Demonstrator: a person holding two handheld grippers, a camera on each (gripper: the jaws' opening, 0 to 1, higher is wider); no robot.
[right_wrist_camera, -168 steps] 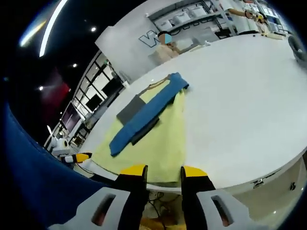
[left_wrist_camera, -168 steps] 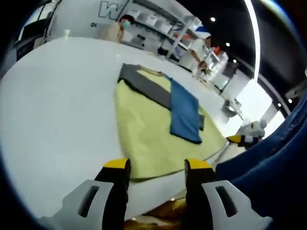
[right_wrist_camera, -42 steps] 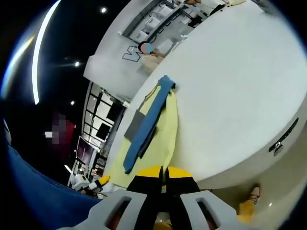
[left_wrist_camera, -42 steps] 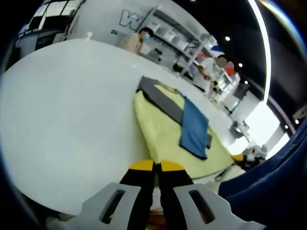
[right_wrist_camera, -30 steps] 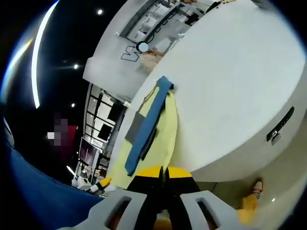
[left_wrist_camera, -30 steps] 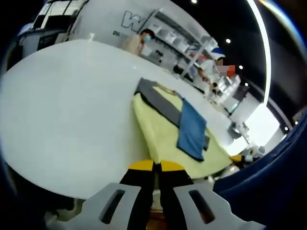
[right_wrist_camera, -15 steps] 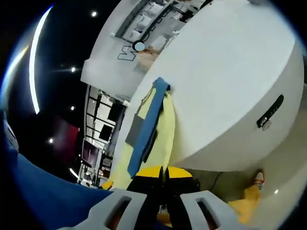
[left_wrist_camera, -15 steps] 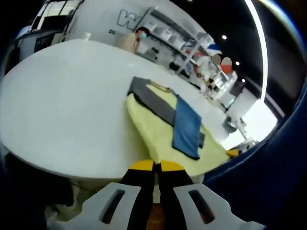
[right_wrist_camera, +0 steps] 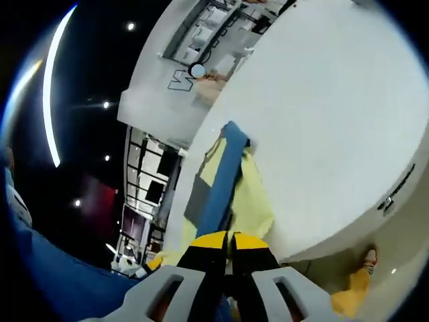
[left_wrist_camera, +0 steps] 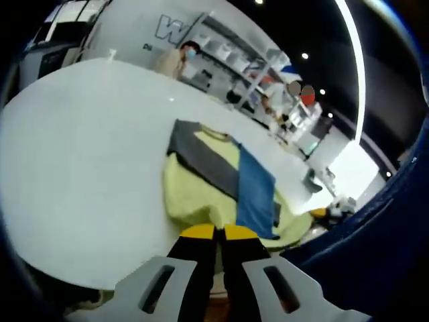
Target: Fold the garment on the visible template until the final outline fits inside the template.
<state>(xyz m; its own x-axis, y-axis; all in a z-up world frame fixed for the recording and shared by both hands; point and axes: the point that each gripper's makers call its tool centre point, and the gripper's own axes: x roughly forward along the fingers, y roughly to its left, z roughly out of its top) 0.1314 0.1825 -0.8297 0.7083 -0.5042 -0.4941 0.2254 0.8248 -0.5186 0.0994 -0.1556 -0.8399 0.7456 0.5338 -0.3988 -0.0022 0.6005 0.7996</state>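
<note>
2 grippers, left (left_wrist_camera: pixel 219 233) and right (right_wrist_camera: pixel 228 239), have jaws pressed together, each pinching the near hem of the yellow garment (left_wrist_camera: pixel 201 194) on the white table (left_wrist_camera: pixel 80 147).

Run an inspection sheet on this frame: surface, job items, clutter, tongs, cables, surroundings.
Surface: white round table, bare around the garment.
Job's things: yellow garment lying on the table, near edge bunched and lifted toward both tongs; a grey panel and a blue panel lie across it. Template: cannot tell it apart.
Clutter: nothing seen.
Grippers: left tongs shut at the garment's near edge; right tongs shut at that edge too; whether cloth is pinched cannot be told.
Cables: nothing seen.
Surroundings: shelving, people standing behind the table.
</note>
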